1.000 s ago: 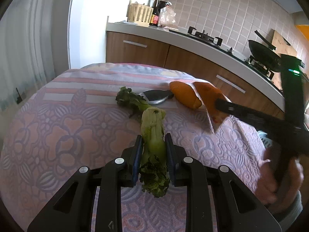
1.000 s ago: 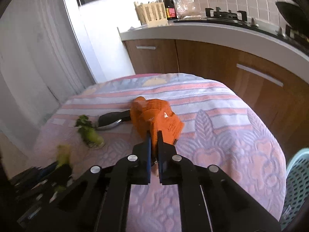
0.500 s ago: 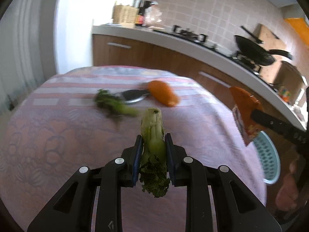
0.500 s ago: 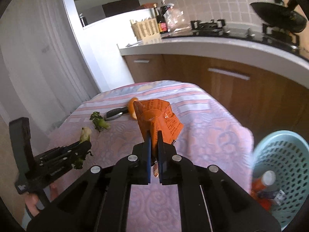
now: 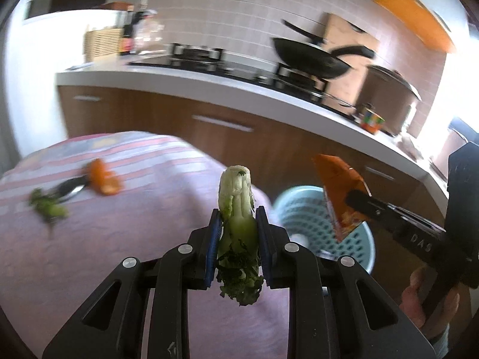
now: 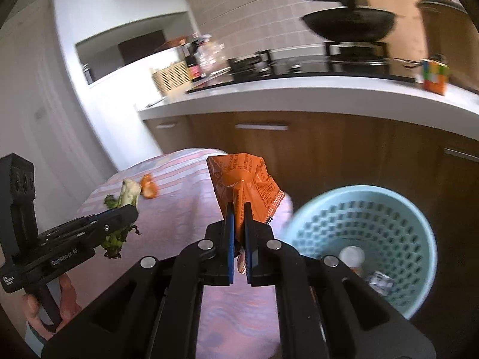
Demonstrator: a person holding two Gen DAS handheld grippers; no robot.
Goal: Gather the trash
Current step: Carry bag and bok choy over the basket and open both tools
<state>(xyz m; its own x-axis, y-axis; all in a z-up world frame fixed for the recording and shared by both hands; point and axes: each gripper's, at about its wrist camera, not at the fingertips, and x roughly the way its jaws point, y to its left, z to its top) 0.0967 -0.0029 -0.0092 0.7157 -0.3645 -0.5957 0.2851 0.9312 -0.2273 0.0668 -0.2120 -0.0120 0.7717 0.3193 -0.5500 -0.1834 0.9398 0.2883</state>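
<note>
Both loads near the basket.
Right gripper [image 6: 237, 224], pinching orange wrapper [image 6: 244, 185], is nearer the blue basket [image 6: 374, 200] at lower right; left gripper [image 5: 238, 233] clamps a bok choy stalk [image 5: 238, 209].

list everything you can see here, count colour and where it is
vegetable stalk: 1, pale green, clamped in the left gripper
snack wrapper: 1, orange, clamped in the right gripper
basket: 1, light blue, on the floor beside the table, some trash inside
orange peel: 1, orange, on the tablecloth
leafy scrap: 1, green, on the tablecloth near the peel
tablecloth: 1, pink patterned, over the table
wok: 1, black, on the stove
counter: 1, white top, brown cabinets
left gripper: 1, black, blue pads
right gripper: 1, black, blue pads
hand: 1, holding the left gripper's handle
</note>
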